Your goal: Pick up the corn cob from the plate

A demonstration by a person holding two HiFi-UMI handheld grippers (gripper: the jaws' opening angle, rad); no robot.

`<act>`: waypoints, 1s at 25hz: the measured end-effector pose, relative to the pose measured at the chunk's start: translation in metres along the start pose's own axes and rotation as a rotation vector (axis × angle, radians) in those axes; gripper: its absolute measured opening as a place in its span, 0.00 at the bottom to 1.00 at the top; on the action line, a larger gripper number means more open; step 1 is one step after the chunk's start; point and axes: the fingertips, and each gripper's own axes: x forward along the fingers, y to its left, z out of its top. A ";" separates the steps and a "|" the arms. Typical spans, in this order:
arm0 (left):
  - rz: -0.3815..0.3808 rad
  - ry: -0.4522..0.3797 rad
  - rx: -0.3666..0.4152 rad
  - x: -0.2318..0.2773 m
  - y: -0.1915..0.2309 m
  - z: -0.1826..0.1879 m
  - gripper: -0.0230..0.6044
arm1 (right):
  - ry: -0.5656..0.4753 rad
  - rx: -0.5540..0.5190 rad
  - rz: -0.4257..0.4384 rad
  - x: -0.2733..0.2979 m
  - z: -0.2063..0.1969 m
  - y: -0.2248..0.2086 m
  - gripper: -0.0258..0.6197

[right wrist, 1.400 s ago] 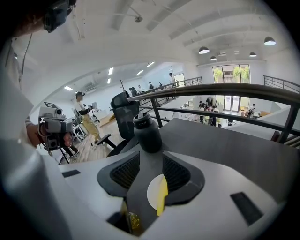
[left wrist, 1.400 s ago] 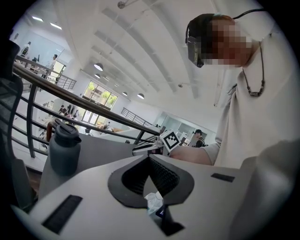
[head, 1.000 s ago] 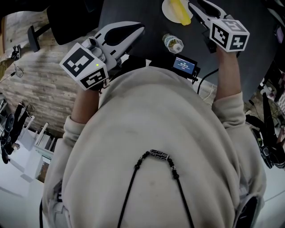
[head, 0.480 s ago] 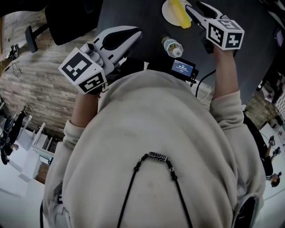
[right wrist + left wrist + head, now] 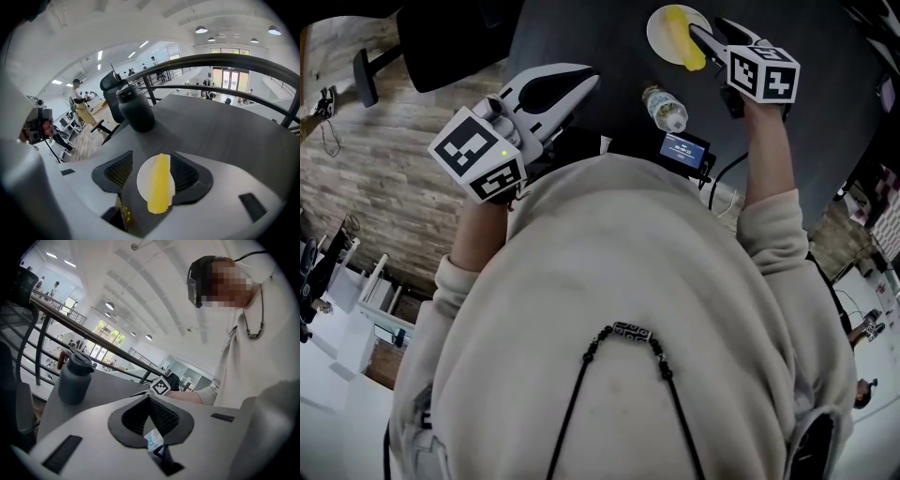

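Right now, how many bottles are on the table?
2. A clear water bottle sits on the near side of the plate; a dark flask stands upright beyond the plate. More may lie outside the views.

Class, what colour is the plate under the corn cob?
White; the plate shows best in the right gripper view.

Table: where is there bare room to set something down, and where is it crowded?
Bare: the table stretch right of the plate and behind it, beside the dark flask; also between the left gripper and the water bottle. Crowded: the near edge, where water bottle and screen device sit close.
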 end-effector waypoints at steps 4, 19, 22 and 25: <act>0.013 -0.003 -0.009 -0.004 0.003 -0.003 0.05 | 0.033 0.001 0.012 0.012 -0.006 0.001 0.43; 0.048 -0.053 -0.048 -0.026 0.002 -0.008 0.05 | 0.209 0.078 -0.049 0.056 -0.060 -0.005 0.45; 0.055 -0.064 -0.056 -0.026 0.002 -0.008 0.05 | 0.255 0.065 -0.090 0.067 -0.074 -0.015 0.45; 0.062 -0.063 -0.058 -0.027 0.002 -0.010 0.05 | 0.284 0.047 -0.115 0.072 -0.084 -0.021 0.44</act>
